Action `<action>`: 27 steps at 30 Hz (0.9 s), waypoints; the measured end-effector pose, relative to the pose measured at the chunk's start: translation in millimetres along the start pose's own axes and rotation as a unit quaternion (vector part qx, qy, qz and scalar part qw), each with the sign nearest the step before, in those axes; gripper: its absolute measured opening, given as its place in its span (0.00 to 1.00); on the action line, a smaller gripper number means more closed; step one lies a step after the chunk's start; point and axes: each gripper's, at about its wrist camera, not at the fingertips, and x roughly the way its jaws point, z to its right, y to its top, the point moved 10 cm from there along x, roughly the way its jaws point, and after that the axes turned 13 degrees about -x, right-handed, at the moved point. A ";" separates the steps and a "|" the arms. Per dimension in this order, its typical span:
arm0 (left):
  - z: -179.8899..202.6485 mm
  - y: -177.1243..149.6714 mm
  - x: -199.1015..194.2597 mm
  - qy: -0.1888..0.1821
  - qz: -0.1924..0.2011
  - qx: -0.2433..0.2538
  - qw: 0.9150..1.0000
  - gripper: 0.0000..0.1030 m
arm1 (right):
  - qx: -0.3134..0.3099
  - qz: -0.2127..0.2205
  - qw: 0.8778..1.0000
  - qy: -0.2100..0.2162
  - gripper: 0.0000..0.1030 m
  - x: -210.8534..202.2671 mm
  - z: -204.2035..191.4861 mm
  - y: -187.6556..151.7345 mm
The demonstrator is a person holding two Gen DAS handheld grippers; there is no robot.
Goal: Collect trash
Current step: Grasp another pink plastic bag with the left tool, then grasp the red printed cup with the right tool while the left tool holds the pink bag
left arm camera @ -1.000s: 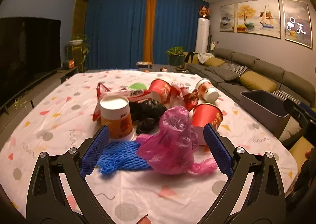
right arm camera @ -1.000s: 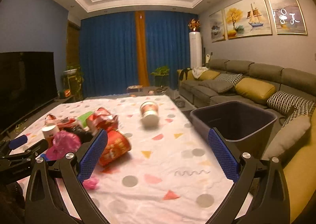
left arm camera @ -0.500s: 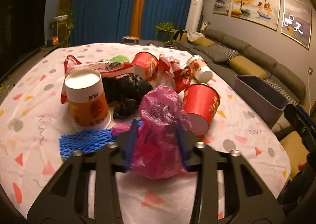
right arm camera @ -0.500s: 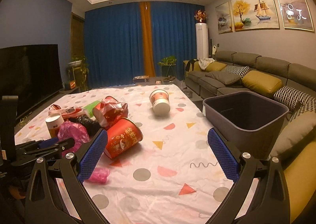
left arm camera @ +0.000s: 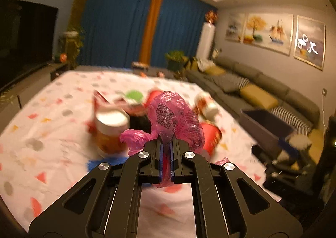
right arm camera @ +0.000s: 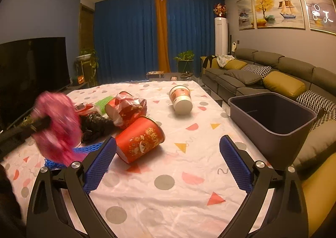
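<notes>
My left gripper [left arm camera: 166, 150] is shut on a crumpled pink plastic bag [left arm camera: 175, 115], lifted above the table; the same pink bag [right arm camera: 56, 129] shows blurred at the left of the right wrist view. My right gripper [right arm camera: 168, 150] stands open over the patterned tablecloth [right arm camera: 168, 196] with nothing between its fingers. A red paper cup [right arm camera: 139, 138] lies on its side just beyond its left finger. Behind it lie a black bag [right arm camera: 96, 124], a red foil wrapper [right arm camera: 128, 108], blue foam netting [right arm camera: 86, 148] and a tipped white-bottomed cup [right arm camera: 181, 99].
A dark grey bin [right arm camera: 273, 116] stands at the table's right edge, in front of a grey sofa [right arm camera: 273, 74]. A television [right arm camera: 31, 70] fills the left wall. An upright cup with a white lid [left arm camera: 111, 131] stands left of the pile.
The left gripper closed on the pink bag and lifted it off the table. The right gripper drifted closer to the red cup, still open.
</notes>
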 end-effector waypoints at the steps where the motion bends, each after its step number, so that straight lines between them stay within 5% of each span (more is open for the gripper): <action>1: -2.9 5.0 -4.9 0.003 0.009 -0.003 1.000 0.04 | -0.001 -0.003 1.000 0.003 0.92 3.3 -3.0 0.3; 10: -52.6 29.5 -23.9 0.060 0.049 -0.041 0.996 0.04 | -0.006 -0.041 0.999 0.012 0.87 46.4 -34.9 4.8; 27: -94.2 35.3 -15.1 0.062 0.038 -0.070 0.995 0.04 | 0.039 -0.134 0.990 -0.014 0.79 114.8 -46.8 -4.2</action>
